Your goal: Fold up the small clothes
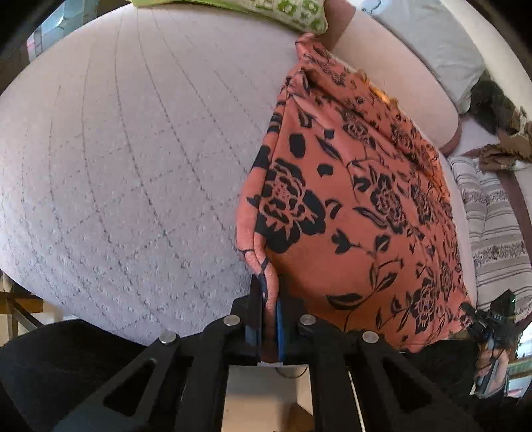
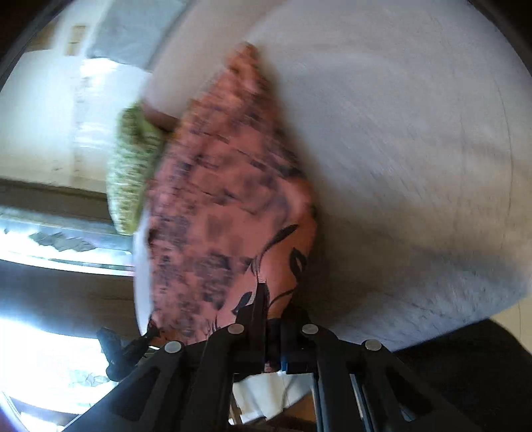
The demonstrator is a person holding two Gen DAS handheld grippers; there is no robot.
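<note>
An orange garment with a black flower print (image 1: 359, 199) hangs stretched above a pale quilted bed surface (image 1: 116, 149). My left gripper (image 1: 268, 292) is shut on its near left corner, the cloth pinched between the jaws. My right gripper (image 2: 271, 299) is shut on another edge of the same garment (image 2: 216, 186), which stretches away to the left in the blurred right wrist view. The right gripper also shows at the garment's lower right corner in the left wrist view (image 1: 478, 319).
A green patterned pillow (image 1: 292, 13) lies at the bed's far edge and also shows in the right wrist view (image 2: 129, 179). A white pillow (image 1: 432, 43), a striped cloth (image 1: 492, 216) and a dark heap (image 1: 492, 103) lie to the right.
</note>
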